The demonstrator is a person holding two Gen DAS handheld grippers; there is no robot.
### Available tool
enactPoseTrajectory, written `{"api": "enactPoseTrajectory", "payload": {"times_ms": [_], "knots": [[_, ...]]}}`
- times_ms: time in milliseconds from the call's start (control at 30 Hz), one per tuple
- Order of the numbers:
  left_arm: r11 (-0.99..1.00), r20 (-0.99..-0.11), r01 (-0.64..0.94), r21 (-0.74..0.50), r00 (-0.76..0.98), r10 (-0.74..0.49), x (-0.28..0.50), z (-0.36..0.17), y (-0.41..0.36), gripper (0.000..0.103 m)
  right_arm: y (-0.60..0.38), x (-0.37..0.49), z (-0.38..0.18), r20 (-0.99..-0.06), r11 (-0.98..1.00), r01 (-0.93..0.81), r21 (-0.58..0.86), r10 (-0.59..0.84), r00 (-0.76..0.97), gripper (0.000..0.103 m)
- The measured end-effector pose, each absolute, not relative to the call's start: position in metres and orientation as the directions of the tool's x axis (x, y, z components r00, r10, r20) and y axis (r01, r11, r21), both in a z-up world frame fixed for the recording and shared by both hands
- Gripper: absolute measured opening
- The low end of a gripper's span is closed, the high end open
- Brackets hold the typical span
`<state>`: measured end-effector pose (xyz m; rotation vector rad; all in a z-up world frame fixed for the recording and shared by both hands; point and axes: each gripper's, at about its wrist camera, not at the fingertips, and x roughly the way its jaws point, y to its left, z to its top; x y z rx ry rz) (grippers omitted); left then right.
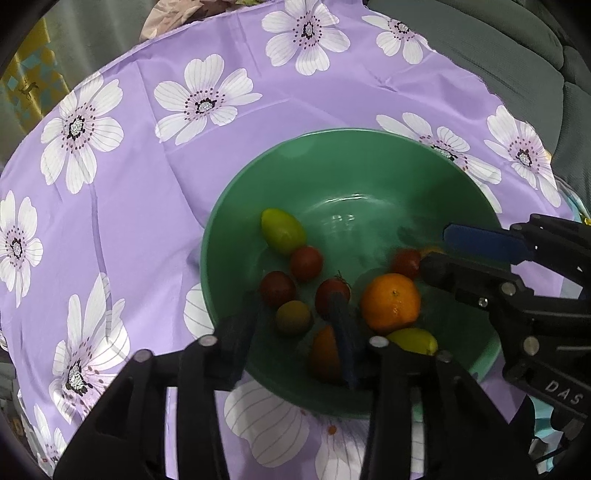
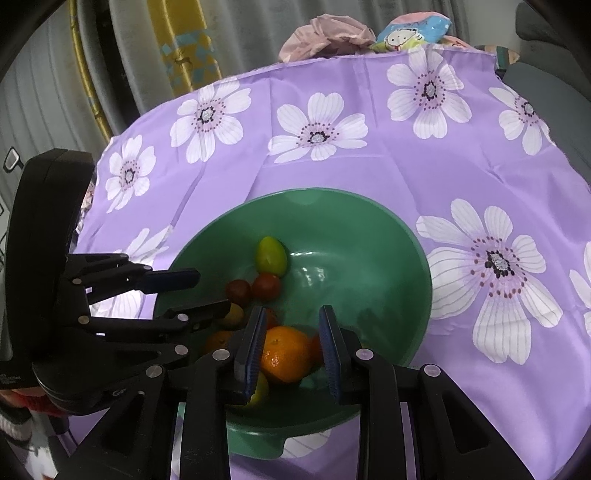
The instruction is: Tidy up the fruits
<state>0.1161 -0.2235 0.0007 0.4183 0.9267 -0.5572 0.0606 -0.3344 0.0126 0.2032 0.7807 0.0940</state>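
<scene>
A green bowl (image 1: 295,170) (image 2: 391,258) sits on the purple flowered cloth and holds several fruits. They are an orange (image 1: 390,302) (image 2: 285,354), several red cherry tomatoes (image 1: 306,261) (image 2: 266,286), a yellow-green oval fruit (image 1: 282,230) (image 2: 271,255), an olive-coloured one (image 1: 293,316), a second orange (image 1: 325,354) and a yellow one (image 1: 413,340). My left gripper (image 1: 299,325) (image 2: 207,293) is open over the bowl's near-left side, empty. My right gripper (image 2: 291,343) (image 1: 436,247) is open, its fingers on either side of the orange and apart from it.
The purple cloth (image 1: 155,192) (image 2: 461,155) covers the table around the bowl. Crumpled pink and printed fabric (image 2: 332,33) lies past the far edge. A grey sofa (image 1: 498,48) stands at the right, a curtain and a yellow frame (image 2: 85,74) at the left.
</scene>
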Motion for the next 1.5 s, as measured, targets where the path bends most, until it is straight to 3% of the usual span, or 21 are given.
{"api": "enactPoseTrajectory", "payload": {"times_ms": [67, 133, 233, 300, 533, 833, 1500], "knots": [[0.786, -0.831, 0.610, 0.099, 0.485, -0.272, 0.114, 0.005, -0.222, 0.052, -0.335, 0.059, 0.014, -0.691, 0.977, -0.001, 0.215, 0.153, 0.706, 0.037], [0.791, -0.826, 0.604, 0.097, 0.492, -0.274, 0.110, 0.009, -0.220, 0.057, -0.335, 0.055, 0.018, -0.688, 0.978, 0.010, 0.210, 0.141, 0.712, 0.053], [0.798, -0.817, 0.589, 0.128, 0.518, -0.251, 0.104, 0.016, -0.217, 0.070, -0.337, 0.052, 0.024, -0.683, 0.977, 0.014, 0.215, 0.140, 0.717, 0.055], [0.805, -0.809, 0.572, 0.156, 0.541, -0.228, 0.100, 0.019, -0.214, 0.070, -0.337, 0.049, 0.028, -0.685, 0.980, 0.012, 0.200, 0.131, 0.717, 0.059], [0.830, -0.784, 0.533, 0.163, 0.581, -0.220, 0.086, 0.038, -0.198, 0.078, -0.331, 0.037, 0.042, -0.691, 0.993, -0.011, 0.118, 0.090, 0.717, 0.086], [0.857, -0.767, 0.504, 0.107, 0.590, -0.252, 0.071, 0.065, -0.190, 0.079, -0.324, 0.025, 0.059, -0.698, 0.994, -0.072, 0.079, 0.107, 0.708, 0.087], [0.863, -0.741, 0.471, 0.183, 0.642, -0.194, 0.058, 0.082, -0.193, 0.079, -0.322, 0.015, 0.082, -0.665, 0.992, -0.096, 0.083, 0.127, 0.736, 0.087]]}}
